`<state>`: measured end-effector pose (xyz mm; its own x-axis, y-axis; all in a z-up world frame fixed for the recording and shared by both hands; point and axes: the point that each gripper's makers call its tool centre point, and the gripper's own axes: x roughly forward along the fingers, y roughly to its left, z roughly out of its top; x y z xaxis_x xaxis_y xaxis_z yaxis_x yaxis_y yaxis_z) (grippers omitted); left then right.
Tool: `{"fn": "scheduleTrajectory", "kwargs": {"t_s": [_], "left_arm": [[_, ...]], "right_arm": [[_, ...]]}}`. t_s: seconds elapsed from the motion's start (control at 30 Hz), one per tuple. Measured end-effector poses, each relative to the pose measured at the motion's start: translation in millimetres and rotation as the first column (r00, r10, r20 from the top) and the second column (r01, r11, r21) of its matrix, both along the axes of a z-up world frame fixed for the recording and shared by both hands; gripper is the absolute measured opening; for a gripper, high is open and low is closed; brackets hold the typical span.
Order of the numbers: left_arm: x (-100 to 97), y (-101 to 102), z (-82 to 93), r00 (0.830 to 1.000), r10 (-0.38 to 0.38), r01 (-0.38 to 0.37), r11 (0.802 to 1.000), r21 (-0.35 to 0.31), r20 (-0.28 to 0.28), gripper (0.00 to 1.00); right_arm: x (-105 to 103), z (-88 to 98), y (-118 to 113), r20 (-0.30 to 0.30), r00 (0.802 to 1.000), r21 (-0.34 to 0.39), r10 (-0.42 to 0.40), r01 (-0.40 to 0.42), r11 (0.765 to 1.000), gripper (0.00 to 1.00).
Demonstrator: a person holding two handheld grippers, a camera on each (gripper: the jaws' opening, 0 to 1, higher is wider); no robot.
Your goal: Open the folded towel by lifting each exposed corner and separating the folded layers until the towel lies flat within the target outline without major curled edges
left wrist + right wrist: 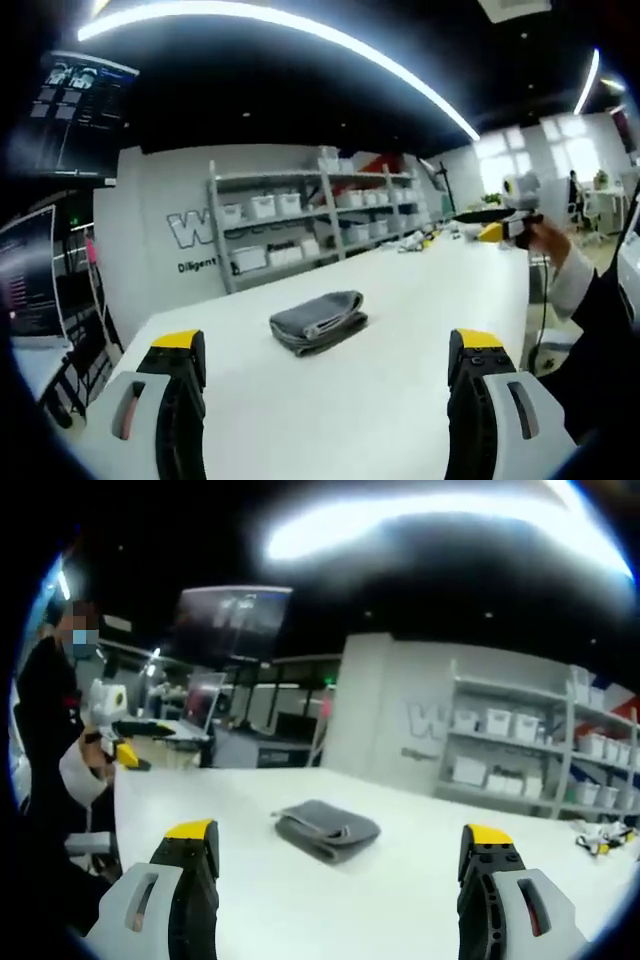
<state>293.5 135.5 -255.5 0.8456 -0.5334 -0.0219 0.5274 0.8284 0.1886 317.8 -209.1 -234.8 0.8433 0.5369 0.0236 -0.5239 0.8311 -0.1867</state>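
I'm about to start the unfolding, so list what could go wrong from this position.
1. The grey towel is still folded in stacked layers; a jaw may catch several layers at once and lift the whole bundle instead of one corner.
2. Both grippers, left and right, are open and well short of it; on the smooth white table a pull from one side could slide it.
3. No target outline is visible, so flat placement may be hard to judge.

towel [318, 321] on table [400, 380], ahead between jaws | shelving [320, 220] behind table's far edge
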Motion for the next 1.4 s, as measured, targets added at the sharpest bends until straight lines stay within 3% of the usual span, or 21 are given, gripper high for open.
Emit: {"fn": "scheduleTrajectory", "kwargs": {"t_s": [0.23,0.53,0.83,1.07,1.2,1.4], "left_arm": [[2.4,10,4.8,1.000,0.000,-0.001,0.996,-0.094,-0.010,1.00],[5.7,22,7.3,0.999,0.041,-0.041,0.991,-0.127,-0.005,1.00],[9.0,24,-2.1,0.997,0.072,-0.075,0.995,-0.070,-0.039,1.00],[9.8,24,-3.1,0.996,0.072,-0.076,0.994,-0.077,-0.057,1.00],[10.9,21,-8.5,0.995,0.072,-0.075,0.996,-0.044,-0.071,1.00],[11.6,18,-8.0,0.995,0.067,-0.072,0.995,-0.062,-0.079,1.00]], "right_arm": [[2,-2.7,1,-0.007,1.000,0.001,0.000,0.000,1.000,0.99],[3,-4.0,2,-0.012,1.000,0.007,0.004,-0.004,1.000,0.99],[9,-1.4,2,0.000,1.000,-0.007,0.007,-0.007,1.000,0.99],[20,-5.8,3,-0.012,1.000,-0.022,0.003,-0.003,1.000,0.99],[25,-7.7,5,-0.016,1.000,-0.020,0.012,-0.012,1.000,0.99],[35,-4.8,10,-0.014,1.000,-0.021,0.024,-0.024,0.999,0.99]]}}
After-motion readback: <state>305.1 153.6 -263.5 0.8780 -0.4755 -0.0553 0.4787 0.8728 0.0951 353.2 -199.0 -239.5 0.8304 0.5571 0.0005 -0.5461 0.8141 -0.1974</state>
